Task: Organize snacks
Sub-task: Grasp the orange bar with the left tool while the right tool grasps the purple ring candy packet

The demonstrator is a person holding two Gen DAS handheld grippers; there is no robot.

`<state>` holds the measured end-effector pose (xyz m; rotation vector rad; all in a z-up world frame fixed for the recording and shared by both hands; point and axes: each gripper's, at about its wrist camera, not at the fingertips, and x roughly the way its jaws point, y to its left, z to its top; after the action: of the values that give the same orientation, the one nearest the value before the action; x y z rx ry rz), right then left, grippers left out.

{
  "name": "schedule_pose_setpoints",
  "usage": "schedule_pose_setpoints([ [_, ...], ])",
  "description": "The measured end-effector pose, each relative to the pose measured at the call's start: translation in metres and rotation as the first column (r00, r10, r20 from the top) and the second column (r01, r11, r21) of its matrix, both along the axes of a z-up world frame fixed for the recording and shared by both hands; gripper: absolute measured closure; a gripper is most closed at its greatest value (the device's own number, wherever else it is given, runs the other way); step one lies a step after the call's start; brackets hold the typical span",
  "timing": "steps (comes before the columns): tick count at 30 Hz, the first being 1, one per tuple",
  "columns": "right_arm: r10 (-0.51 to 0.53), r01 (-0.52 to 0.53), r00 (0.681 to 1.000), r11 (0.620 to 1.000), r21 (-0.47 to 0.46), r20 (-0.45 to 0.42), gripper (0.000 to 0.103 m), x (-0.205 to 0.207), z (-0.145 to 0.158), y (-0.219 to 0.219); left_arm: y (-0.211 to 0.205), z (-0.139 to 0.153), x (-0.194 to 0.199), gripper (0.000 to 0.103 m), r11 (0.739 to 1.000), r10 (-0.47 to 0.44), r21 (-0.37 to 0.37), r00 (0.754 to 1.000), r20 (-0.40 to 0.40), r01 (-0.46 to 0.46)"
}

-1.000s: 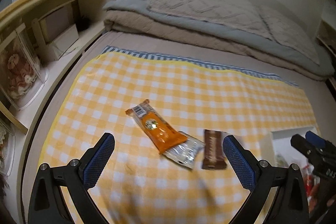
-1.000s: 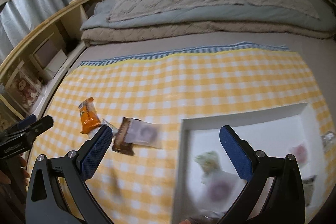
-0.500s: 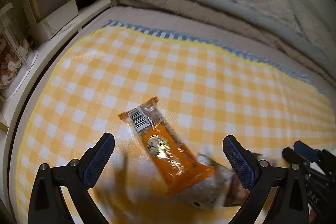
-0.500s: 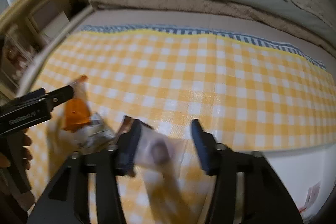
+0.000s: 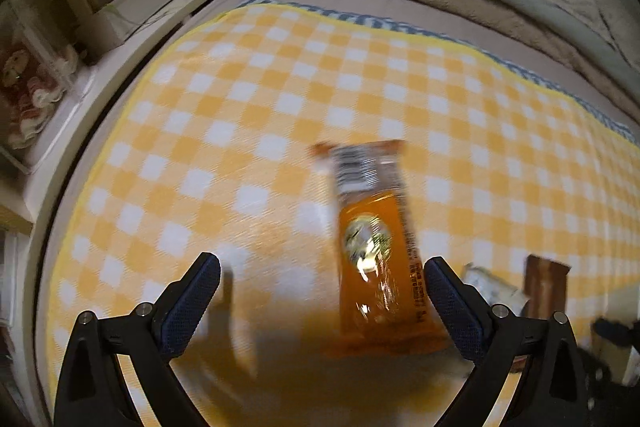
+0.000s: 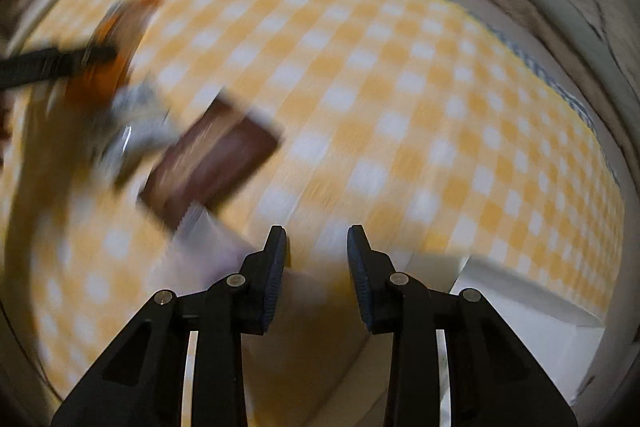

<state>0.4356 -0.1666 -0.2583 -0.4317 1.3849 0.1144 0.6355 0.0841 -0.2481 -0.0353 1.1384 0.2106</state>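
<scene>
Both hands have dropped close to the yellow checked cloth (image 5: 280, 115) on the bed since the earlier frame, and the right gripper (image 6: 316, 247), wide apart then, has drawn its jaws in to a narrow gap. Nothing clear shows between its pads; a pale, blurred shape lies just under them, too smeared to tell whether it is pinched. The left gripper (image 5: 320, 291) hangs with jaws spread wide, released, over the near end of the orange snack packet (image 5: 376, 247), which lies flat on the cloth between them. Just beside the orange packet sits a silvery wrapper (image 5: 490, 285), and beyond that a brown chocolate bar (image 6: 212, 163), also on the cloth. A white box (image 6: 520, 303) stands near the brown bar, on the side away from the orange packet. This looks like the pick-up step for the orange packet. The next move would call for the left gripper to settle lower, centre on the packet's width and close gently, as the slick film may slip or crumple
</scene>
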Motion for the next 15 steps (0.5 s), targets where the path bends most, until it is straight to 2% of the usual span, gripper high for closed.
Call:
schedule_pose_setpoints([
  [4,0.078,-0.077,0.996,0.997,0.032,-0.044,0.07,-0.028,0.011,0.011,0.007,0.002,-0.007,0.004,1.0,0.017,-0.003,1.0,-0.012,-0.018],
  [7,0.13,-0.126,0.99,0.989,0.074,-0.048,0.064,-0.046,0.021,0.016,0.009,0.009,-0.01,0.005,0.999,0.017,-0.037,1.0,0.004,-0.017],
  [9,0.177,-0.171,0.984,0.977,0.124,-0.032,0.051,-0.056,0.028,0.018,0.008,0.015,-0.012,0.004,0.998,-0.005,-0.062,0.999,0.037,0.008],
  [11,0.224,-0.215,0.974,0.963,0.163,-0.034,0.021,-0.063,0.028,0.021,0.002,0.017,-0.009,0.004,0.996,-0.042,-0.076,0.997,0.061,0.047],
  [15,0.33,-0.319,0.943,0.935,0.155,-0.051,0.016,-0.07,0.017,0.033,-0.005,0.018,-0.011,0.005,0.979,-0.141,-0.138,0.986,0.089,0.153],
])
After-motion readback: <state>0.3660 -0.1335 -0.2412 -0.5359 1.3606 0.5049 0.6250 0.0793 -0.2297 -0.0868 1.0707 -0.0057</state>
